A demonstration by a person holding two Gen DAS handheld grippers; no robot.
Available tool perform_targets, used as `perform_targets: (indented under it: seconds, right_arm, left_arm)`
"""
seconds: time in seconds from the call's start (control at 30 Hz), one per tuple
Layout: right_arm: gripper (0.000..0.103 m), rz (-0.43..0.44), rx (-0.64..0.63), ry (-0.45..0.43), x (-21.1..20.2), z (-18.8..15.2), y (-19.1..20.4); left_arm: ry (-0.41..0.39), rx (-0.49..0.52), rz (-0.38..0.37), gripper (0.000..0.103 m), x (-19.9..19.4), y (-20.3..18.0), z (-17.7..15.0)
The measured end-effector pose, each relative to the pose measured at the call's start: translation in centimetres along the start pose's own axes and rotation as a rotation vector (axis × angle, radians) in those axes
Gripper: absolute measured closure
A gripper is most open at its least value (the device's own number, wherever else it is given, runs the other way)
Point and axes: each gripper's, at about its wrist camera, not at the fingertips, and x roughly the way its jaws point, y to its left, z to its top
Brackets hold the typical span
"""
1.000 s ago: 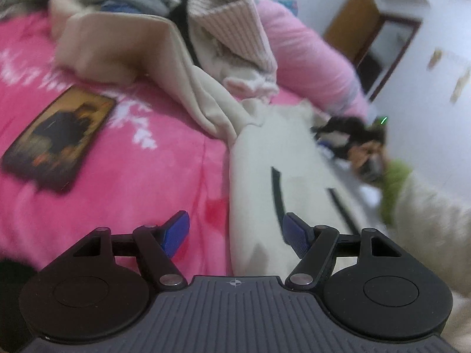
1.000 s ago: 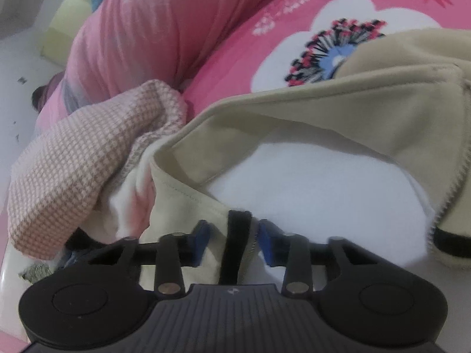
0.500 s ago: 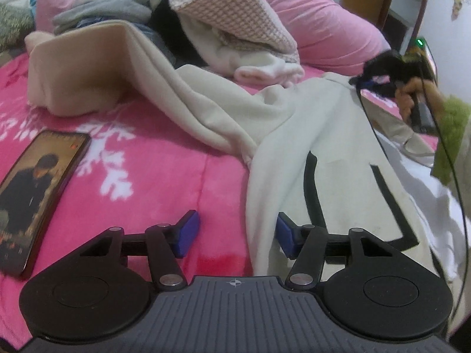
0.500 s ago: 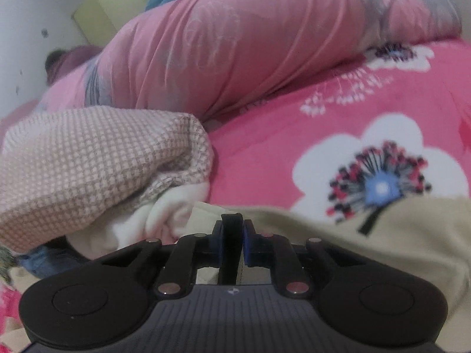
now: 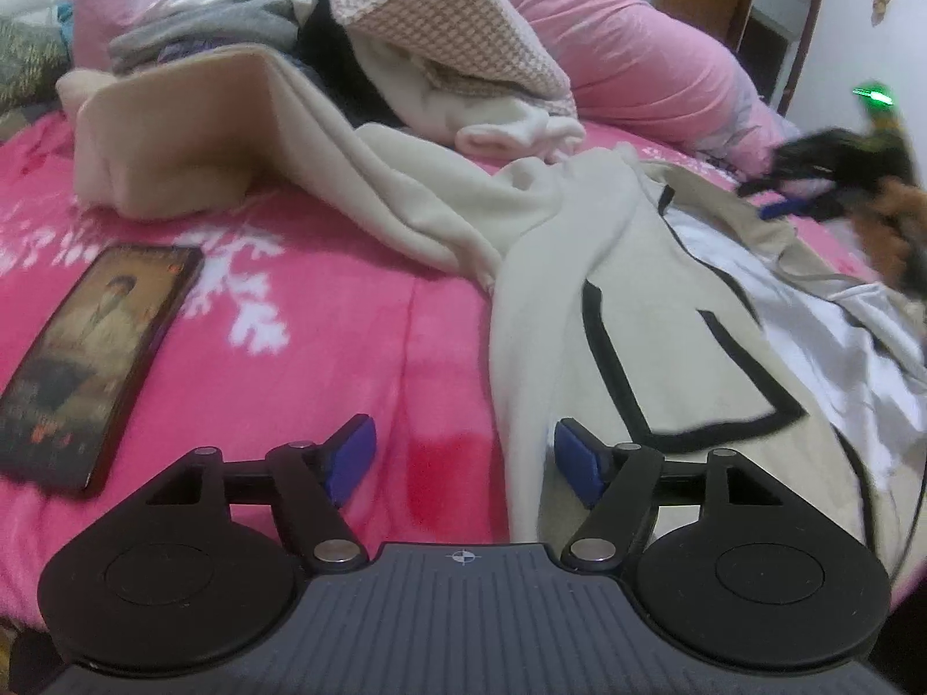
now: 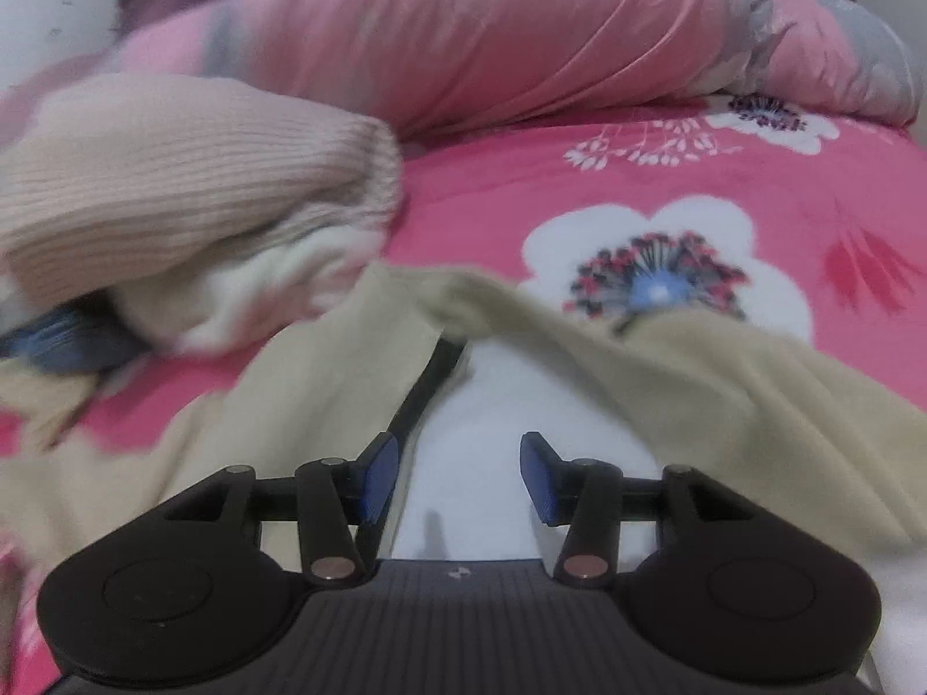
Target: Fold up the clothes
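A cream jacket with black trim (image 5: 614, 313) lies spread on the pink bedspread (image 5: 324, 359), its white lining (image 6: 498, 405) showing. My left gripper (image 5: 463, 457) hovers low over the jacket's left edge. Its jaws are opening, and that edge lies loose just inside the right pad, unpressed. My right gripper (image 6: 459, 478) hangs above the jacket's collar end with its jaws opening. The black trim strip (image 6: 426, 388) runs beside its left pad and only white lining lies below the gap. In the left wrist view the right gripper (image 5: 779, 205) is a blur at the far right.
A phone (image 5: 98, 359) lies face up on the bedspread at the left. A pile of clothes topped by a pink checked garment (image 5: 452, 29) sits behind the jacket, seen close and blurred in the right wrist view (image 6: 174, 174). A long pink pillow (image 6: 521, 29) lines the far side.
The right gripper was shut on the black trim half a second ago; it has let go, opened and lifted, and the jacket's edge has dropped onto the bed. The left gripper shifted a little.
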Motion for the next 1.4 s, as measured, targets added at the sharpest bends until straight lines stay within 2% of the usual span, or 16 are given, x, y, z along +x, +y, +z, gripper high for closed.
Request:
perform_targets:
  seconds: [0.1,0.2,0.37,0.5,0.57,0.6,0.73,0.87,0.9,0.93,1.03,1.1,1.13,1.23,1.3,1.4]
  right_arm:
    - [0.053,0.179,0.103,0.083,-4.3,-4.6,-0.9]
    - [0.053,0.301,0.201,0.178,-5.8,-10.6,-1.4]
    - [0.055,0.358,0.309,0.265,-4.6,-17.7,-1.6]
    - [0.059,0.389,0.305,0.217,-5.1,-19.4,-0.9]
    - [0.080,0.422,0.309,0.239,-5.1,-19.9,-0.3]
    - [0.094,0.423,0.303,0.244,-5.1,-20.2,0.1]
    - [0.095,0.356,0.256,0.166,-6.5,-21.3,0.8]
    - [0.093,0.395,0.395,0.082,-9.5,-23.4,-2.1]
    - [0.086,0.389,0.431,0.058,-10.6,-24.0,-3.1]
    - [0.076,0.360,0.470,0.021,-12.1,-24.7,-4.4]
    - [0.061,0.215,0.579,-0.134,-17.3,-27.3,-8.5]
    - [0.061,0.104,0.647,-0.229,-20.3,-28.8,-11.1]
    - [0.057,0.055,0.676,-0.273,-21.6,-29.5,-12.2]
    - [0.054,-0.063,0.737,-0.324,-23.4,-30.7,-15.0]
    - [0.054,-0.079,0.761,-0.333,-23.3,-30.7,-16.2]
    - [0.054,-0.046,0.769,-0.344,-22.2,-30.1,-17.6]
  left_arm:
    - [0.008,-0.049,-0.046,0.034,-1.5,0.5,-1.1]
    - [0.011,-0.094,-0.081,0.034,-3.0,0.7,-2.3]
    - [0.030,-0.156,-0.126,0.035,-4.1,0.7,-4.1]
    - [0.046,-0.168,-0.138,0.038,-4.4,0.5,-4.9]
    - [0.053,-0.188,-0.144,0.040,-4.3,0.6,-5.3]
    - [0.055,-0.198,-0.144,0.042,-4.3,0.7,-5.4]
    - [0.058,-0.220,-0.155,0.043,-4.5,1.0,-5.7]
    - [0.075,-0.220,-0.170,0.043,-4.5,1.2,-5.8]
    - [0.080,-0.218,-0.175,0.043,-4.4,1.2,-5.8]
    - [0.084,-0.218,-0.179,0.043,-4.4,1.3,-5.8]
    - [0.101,-0.242,-0.196,0.042,-4.2,1.5,-5.9]
    - [0.116,-0.262,-0.209,0.042,-4.1,1.6,-6.1]
    - [0.130,-0.272,-0.220,0.042,-4.1,1.5,-6.2]
    - [0.176,-0.311,-0.251,0.042,-3.6,1.3,-6.9]
    - [0.182,-0.324,-0.245,0.042,-3.4,1.1,-7.2]
    - [0.167,-0.362,-0.223,0.046,-3.3,0.9,-7.3]
